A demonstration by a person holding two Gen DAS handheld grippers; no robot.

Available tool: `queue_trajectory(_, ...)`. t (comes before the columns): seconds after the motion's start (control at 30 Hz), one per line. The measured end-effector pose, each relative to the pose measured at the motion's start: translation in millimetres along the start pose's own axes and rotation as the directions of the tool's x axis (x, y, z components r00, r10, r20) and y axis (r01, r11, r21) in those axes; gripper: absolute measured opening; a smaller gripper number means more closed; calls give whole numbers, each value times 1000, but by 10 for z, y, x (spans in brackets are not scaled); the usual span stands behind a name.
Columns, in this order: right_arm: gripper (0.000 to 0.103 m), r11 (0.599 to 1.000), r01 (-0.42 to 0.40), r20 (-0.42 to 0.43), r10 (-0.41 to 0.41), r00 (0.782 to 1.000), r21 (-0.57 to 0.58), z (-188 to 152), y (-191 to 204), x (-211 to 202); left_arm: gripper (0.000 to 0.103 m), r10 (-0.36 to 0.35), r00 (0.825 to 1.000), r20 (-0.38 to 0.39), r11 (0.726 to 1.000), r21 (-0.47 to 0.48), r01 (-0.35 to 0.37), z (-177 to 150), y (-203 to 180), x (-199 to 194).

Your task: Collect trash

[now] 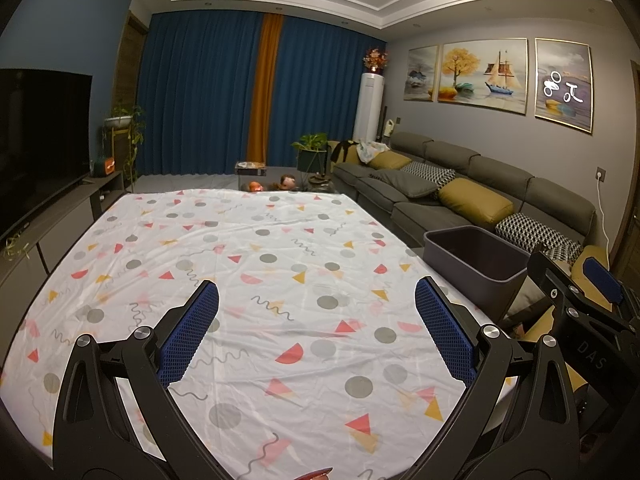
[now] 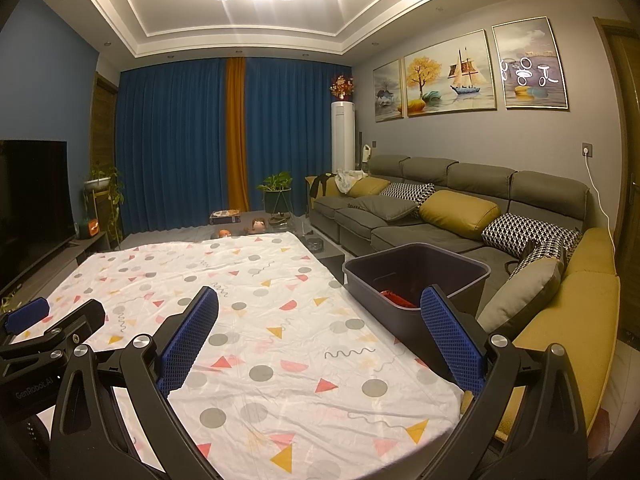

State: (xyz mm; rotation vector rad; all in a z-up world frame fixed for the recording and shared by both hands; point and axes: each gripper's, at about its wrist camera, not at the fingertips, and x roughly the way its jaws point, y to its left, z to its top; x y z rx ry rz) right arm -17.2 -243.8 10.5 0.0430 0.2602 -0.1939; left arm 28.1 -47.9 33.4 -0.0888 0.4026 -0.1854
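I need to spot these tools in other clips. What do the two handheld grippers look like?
Both match: the left gripper and right gripper have matte black angular frames with triangular cutouts, silver round bolt heads at the joints, and two fingers faced with blue mesh-textured pads. Pale lettering marks the bodies, reading "GenRobot.AI" on the left one. No cables or sleeves show.

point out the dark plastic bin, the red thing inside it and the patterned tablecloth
dark grey plastic bin [image 2: 472,270]: right wrist view, far right rim
red item in bin [image 2: 396,299]: right wrist view, its top
white patterned tablecloth [image 2: 280,320]: right wrist view, bare middle
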Motion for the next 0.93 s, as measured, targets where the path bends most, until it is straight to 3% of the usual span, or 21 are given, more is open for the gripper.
queue_trajectory(0.27, 97, 1000, -1, 1, 1, 1000, 0, 0, -5, 0, 96, -14, 1000, 4, 1000, 13, 14, 26, -15, -18)
queue_trajectory(0.47, 97, 1000, 1, -3, -1, 1000, 4, -5, -11, -5, 79, -20, 1000, -3, 999, 25, 20, 2, -44, -15)
queue_trajectory(0.63, 97, 1000, 0, -2, 0, 1000, 6, -5, -16, -7, 79, -12, 1000, 11, 999, 34, 11, 6, -56, -27)
queue_trajectory(0.77, 97, 1000, 1, -2, -1, 1000, 10, -2, -17, -9, 91, 18, 1000, 15, 999, 43, -19, -4, -72, -22)
queue_trajectory(0.93, 97, 1000, 1, 1, -1, 1000, 15, 5, -40, -12, 94, 47, 999, 16, 999, 25, -47, 4, -37, -13)
